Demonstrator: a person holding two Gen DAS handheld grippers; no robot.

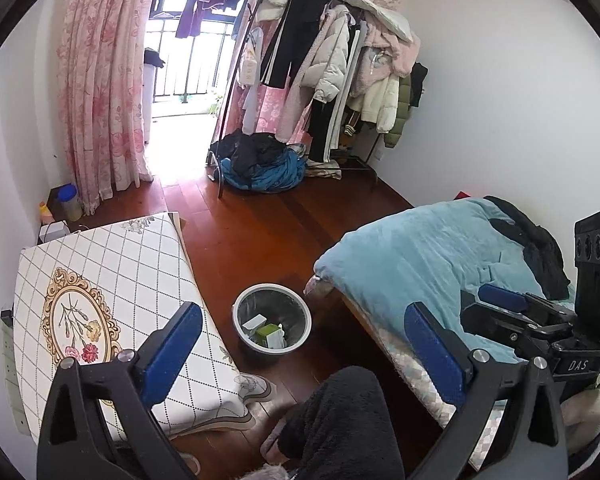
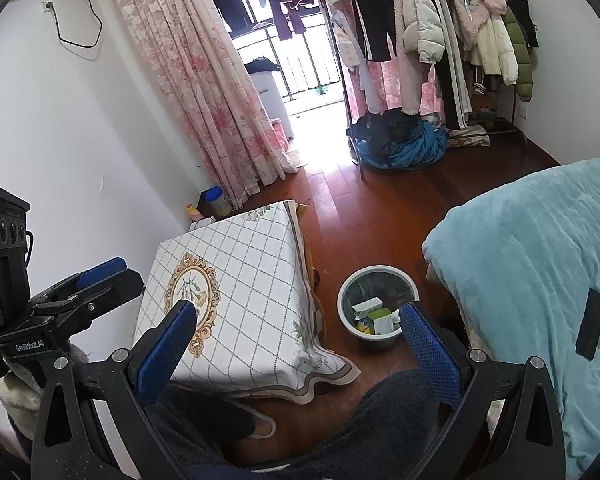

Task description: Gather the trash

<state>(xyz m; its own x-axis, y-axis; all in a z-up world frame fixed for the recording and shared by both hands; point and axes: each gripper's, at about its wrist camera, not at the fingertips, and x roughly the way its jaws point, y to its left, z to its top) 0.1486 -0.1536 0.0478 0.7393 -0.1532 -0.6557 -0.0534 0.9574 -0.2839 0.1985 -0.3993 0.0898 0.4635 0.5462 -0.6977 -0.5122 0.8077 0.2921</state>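
Observation:
A round grey trash bin (image 1: 272,321) with a dark liner stands on the wooden floor between the table and the bed; it also shows in the right wrist view (image 2: 377,307). Inside it lie white and green cartons (image 1: 269,333) (image 2: 376,318). My left gripper (image 1: 304,320) is open and empty, held high above the bin. My right gripper (image 2: 298,320) is open and empty, also held high, with the bin near its right finger. Each gripper appears in the other's view, the right one (image 1: 512,304) and the left one (image 2: 92,276).
A table with a white lattice cloth (image 1: 112,292) (image 2: 240,280) stands left of the bin. A bed with a blue blanket (image 1: 428,248) (image 2: 540,264) lies right. A black phone (image 2: 590,324) rests on the blanket. My dark-trousered knee (image 1: 340,420) is below. A clothes rack (image 1: 332,72) stands far back.

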